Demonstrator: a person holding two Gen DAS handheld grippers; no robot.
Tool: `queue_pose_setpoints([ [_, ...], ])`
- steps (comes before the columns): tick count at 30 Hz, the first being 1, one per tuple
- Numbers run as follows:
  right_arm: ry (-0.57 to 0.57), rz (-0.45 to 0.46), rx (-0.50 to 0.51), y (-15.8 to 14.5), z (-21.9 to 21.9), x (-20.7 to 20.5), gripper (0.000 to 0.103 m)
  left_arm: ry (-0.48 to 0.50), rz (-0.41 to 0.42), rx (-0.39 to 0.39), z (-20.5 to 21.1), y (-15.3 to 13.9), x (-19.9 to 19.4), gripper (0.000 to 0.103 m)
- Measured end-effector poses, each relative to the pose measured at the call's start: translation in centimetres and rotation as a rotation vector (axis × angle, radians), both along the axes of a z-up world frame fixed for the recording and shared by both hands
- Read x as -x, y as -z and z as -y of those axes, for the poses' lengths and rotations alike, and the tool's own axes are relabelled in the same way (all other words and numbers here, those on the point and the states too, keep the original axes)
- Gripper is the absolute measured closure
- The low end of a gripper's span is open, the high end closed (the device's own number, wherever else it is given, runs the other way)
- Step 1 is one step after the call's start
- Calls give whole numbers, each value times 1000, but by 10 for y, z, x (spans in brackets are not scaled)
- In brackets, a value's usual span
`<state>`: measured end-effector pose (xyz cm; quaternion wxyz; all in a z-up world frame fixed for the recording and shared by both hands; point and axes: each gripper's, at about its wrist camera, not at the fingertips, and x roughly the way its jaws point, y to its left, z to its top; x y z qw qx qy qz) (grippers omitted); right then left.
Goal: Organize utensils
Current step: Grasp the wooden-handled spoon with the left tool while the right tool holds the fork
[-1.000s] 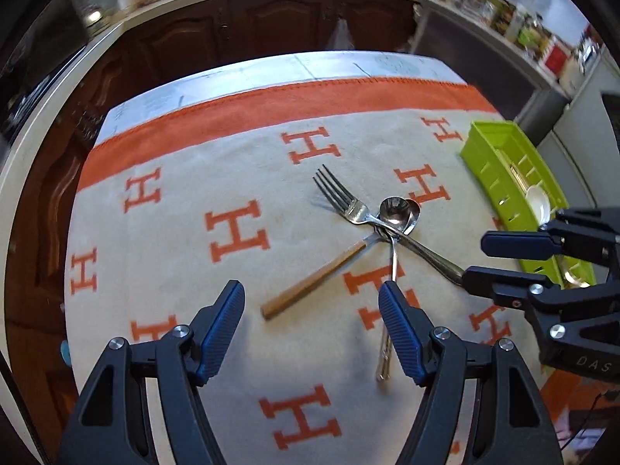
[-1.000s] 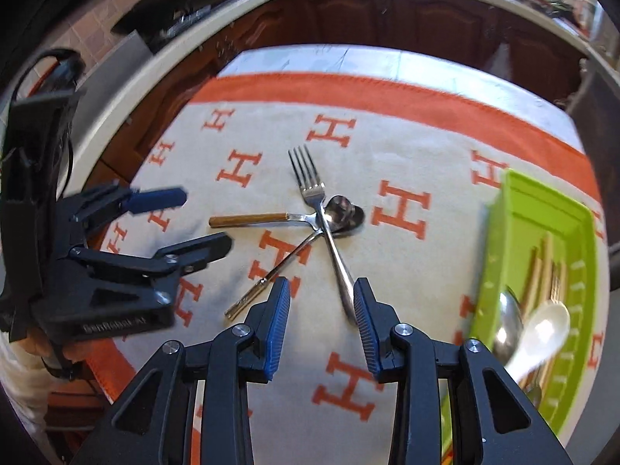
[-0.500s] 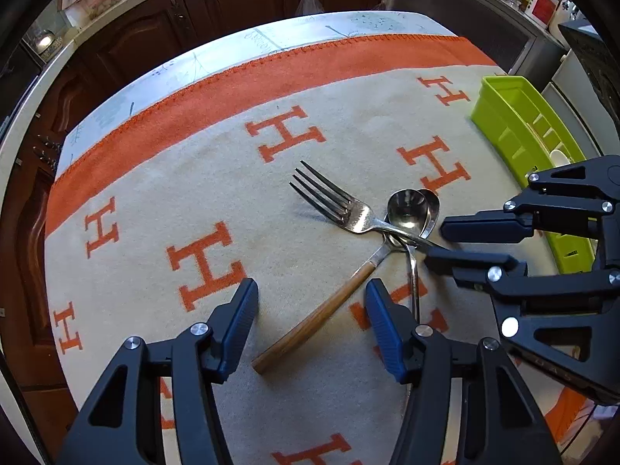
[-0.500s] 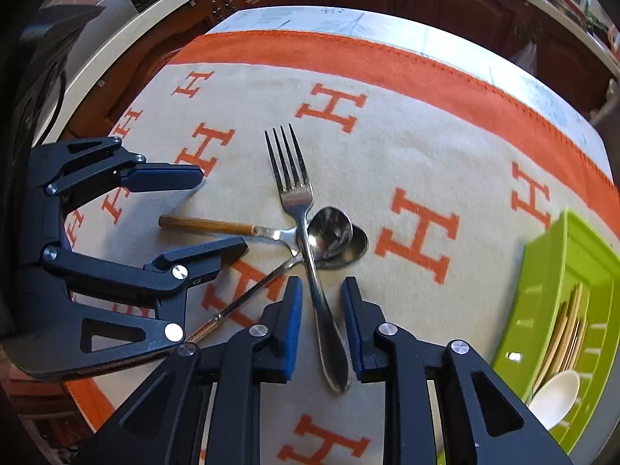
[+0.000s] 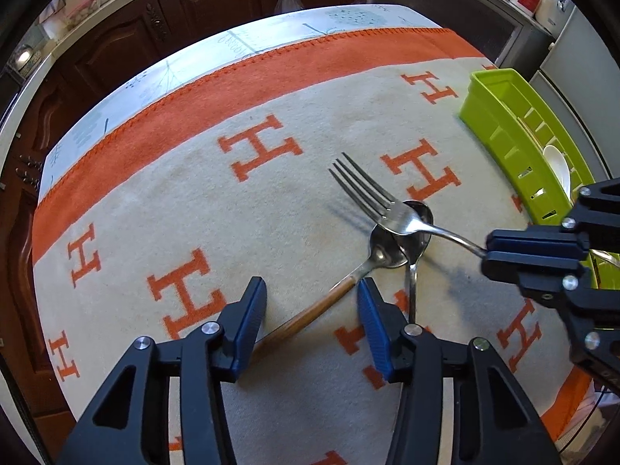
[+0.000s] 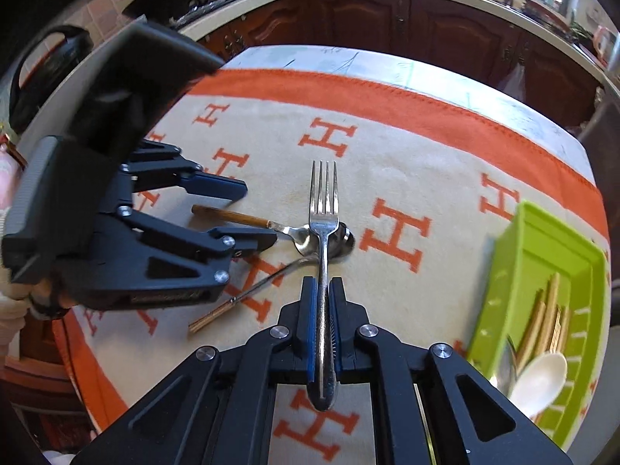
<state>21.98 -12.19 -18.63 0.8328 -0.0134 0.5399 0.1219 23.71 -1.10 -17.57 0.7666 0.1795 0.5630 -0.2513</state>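
Dark wooden cabinets ring the desk (image 5: 348,15), which is draped in a cream cloth (image 5: 193,213) with orange H marks. From the left wrist, the left gripper (image 5: 312,310) has its jaws closing astride the wooden-handled spoon (image 5: 310,314), not yet touching; the green tray (image 5: 511,131) sits at two o'clock. From the right wrist, the right gripper (image 6: 322,310) is clenched on the fork (image 6: 323,213), tines toward twelve o'clock above two crossed spoons.

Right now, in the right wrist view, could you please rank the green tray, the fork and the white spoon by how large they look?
1. green tray, cut by the frame edge.
2. fork, clamped in the right gripper; being nearest the camera inflates it.
3. white spoon, lying in the tray, partly out of frame.
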Motion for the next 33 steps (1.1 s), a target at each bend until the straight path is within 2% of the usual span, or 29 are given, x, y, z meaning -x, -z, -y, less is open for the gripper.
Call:
queue_pose_setpoints([
  [1, 11, 0, -5, -2, 2, 0, 97, 5, -2, -10, 4, -1, 0, 58],
  [5, 60, 3, -28, -11, 15, 14, 97, 46, -14, -36, 25, -1, 0, 79],
  [8, 85, -8, -53, -14, 21, 26, 103, 71, -16, -66, 38, -2, 5, 90],
  [11, 93, -33, -63, -11, 22, 36, 103, 52, -44, -70, 44, -3, 10, 99],
  [16, 109, -72, -63, 3, 23, 41, 103, -17, -74, -43, 43, -4, 18, 99],
  [18, 132, -92, -114, 3, 31, 39, 102, -52, -81, -18, 38, -5, 19, 99],
  [20, 148, -86, -123, 0, 36, 36, 100, -92, -89, 3, 29, -5, 21, 99],
  [24, 145, -112, -128, -2, 43, 27, 79, -154, -115, 48, 7, -4, 27, 99],
  [31, 62, -146, -1, 19, 26, 7, 79, -223, -113, 103, -27, -14, 31, 99],
  [33, 21, -146, 67, 26, 14, 5, 79, -237, -112, 117, -36, -16, 28, 99],
])
